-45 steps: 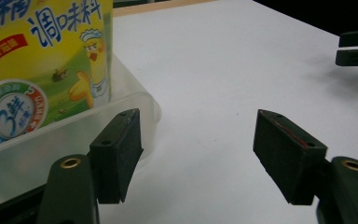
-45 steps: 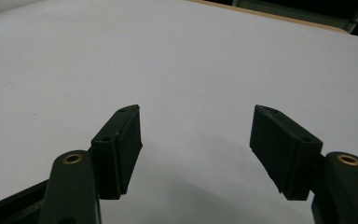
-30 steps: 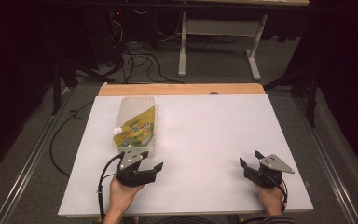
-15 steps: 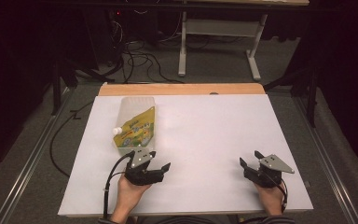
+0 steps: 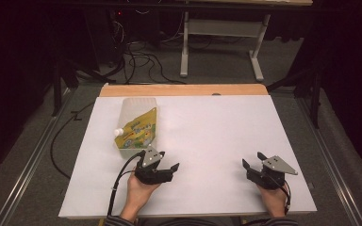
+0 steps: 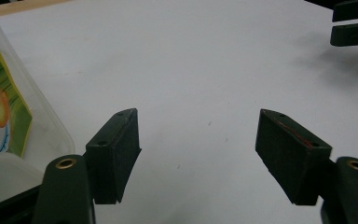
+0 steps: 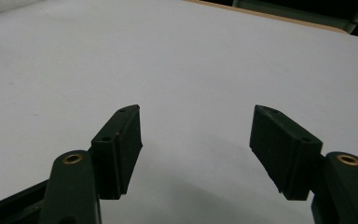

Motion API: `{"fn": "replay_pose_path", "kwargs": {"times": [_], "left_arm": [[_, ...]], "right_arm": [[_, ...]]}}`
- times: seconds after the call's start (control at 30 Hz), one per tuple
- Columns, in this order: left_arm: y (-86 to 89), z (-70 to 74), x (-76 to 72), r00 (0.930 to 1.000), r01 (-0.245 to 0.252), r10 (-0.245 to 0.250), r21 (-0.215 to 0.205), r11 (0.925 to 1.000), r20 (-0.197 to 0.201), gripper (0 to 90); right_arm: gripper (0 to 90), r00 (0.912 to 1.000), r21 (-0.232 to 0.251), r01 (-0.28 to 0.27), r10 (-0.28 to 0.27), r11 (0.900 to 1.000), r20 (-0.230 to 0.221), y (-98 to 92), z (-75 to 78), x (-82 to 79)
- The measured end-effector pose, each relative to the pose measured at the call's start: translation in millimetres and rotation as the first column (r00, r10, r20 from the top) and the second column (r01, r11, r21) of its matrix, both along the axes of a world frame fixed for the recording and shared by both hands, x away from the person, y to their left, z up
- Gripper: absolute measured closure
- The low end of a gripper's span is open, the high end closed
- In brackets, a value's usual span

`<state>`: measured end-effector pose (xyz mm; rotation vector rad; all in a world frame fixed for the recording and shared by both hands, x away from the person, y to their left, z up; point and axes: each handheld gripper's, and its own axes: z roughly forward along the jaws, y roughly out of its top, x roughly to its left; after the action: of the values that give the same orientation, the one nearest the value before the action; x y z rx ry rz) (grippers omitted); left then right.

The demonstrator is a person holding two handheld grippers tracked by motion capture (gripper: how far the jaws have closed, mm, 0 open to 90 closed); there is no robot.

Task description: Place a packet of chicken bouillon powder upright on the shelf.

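- The left gripper [image 5: 166, 165] is hovering over the near left part of the bench [image 5: 207, 127], held in the person's left hand [image 5: 139, 193]; its jaws are standing wide apart with nothing between them.
- In the left gripper view the same gripper [image 6: 198, 140] is looking across the bare white sheet, and the container's rim [image 6: 51, 126] is sitting just beside its left jaw, apart from it.
- The clear plastic container [image 5: 136, 104] is lying on the left side of the bench, just beyond the left gripper, stretching toward the far edge.
- A yellow and green pouch [image 5: 136, 129] is resting in the container, tilted, with its white cap [image 5: 118, 132] pointing to the left.
- The right gripper [image 5: 253, 162] is resting near the near right corner of the bench in the person's right hand [image 5: 273, 200], well apart from the container; its jaws are also spread wide and are gripping nothing.
- In the right gripper view that gripper [image 7: 196, 135] is facing the white sheet, with the bench's wooden far edge [image 7: 270, 16] showing at the top.
- A black cable [image 5: 118, 183] is trailing from the left gripper toward the near edge.
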<state>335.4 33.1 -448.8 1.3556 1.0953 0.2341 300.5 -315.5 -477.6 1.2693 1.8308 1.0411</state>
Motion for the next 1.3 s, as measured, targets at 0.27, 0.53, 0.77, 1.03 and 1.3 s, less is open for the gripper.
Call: {"fn": "replay_pose_path", "kwargs": {"times": [0.27, 0.53, 0.77, 1.03, 1.3], "left_arm": [[-8.3, -4.7, 5.0, 0.9999, -0.002, 0.002, 0.006, 1.0000, 0.016, 30.9], [-22.3, -9.4, 10.7, 0.9997, -0.004, 0.004, -0.002, 1.0000, 0.022, 31.3], [-28.8, -16.6, 14.7, 0.9998, -0.006, 0.006, -0.002, 1.0000, 0.022, 31.4], [-32.6, -22.9, 19.1, 0.9996, -0.012, 0.013, -0.018, 0.9998, 0.027, 31.1], [-38.1, -32.6, 20.7, 0.9988, -0.008, 0.008, 0.011, 0.9999, 0.049, 31.1]], "right_arm": [[34.5, 1.0000, -0.001, -0.001, 0.001, 1.000, 0.000, -0.2, 0.1, -0.1], [34.5, 1.0000, 0.001, 0.001, -0.001, 1.000, 0.000, -0.1, 0.1, -0.2], [34.5, 1.0000, 0.000, -0.001, 0.001, 1.000, 0.001, 0.0, 0.1, -0.3], [34.5, 1.0000, -0.002, -0.003, 0.003, 1.000, 0.001, 0.0, 0.0, -0.2], [34.6, 1.0000, -0.004, 0.000, 0.000, 1.000, -0.003, 0.5, 0.0, -0.1]]}}
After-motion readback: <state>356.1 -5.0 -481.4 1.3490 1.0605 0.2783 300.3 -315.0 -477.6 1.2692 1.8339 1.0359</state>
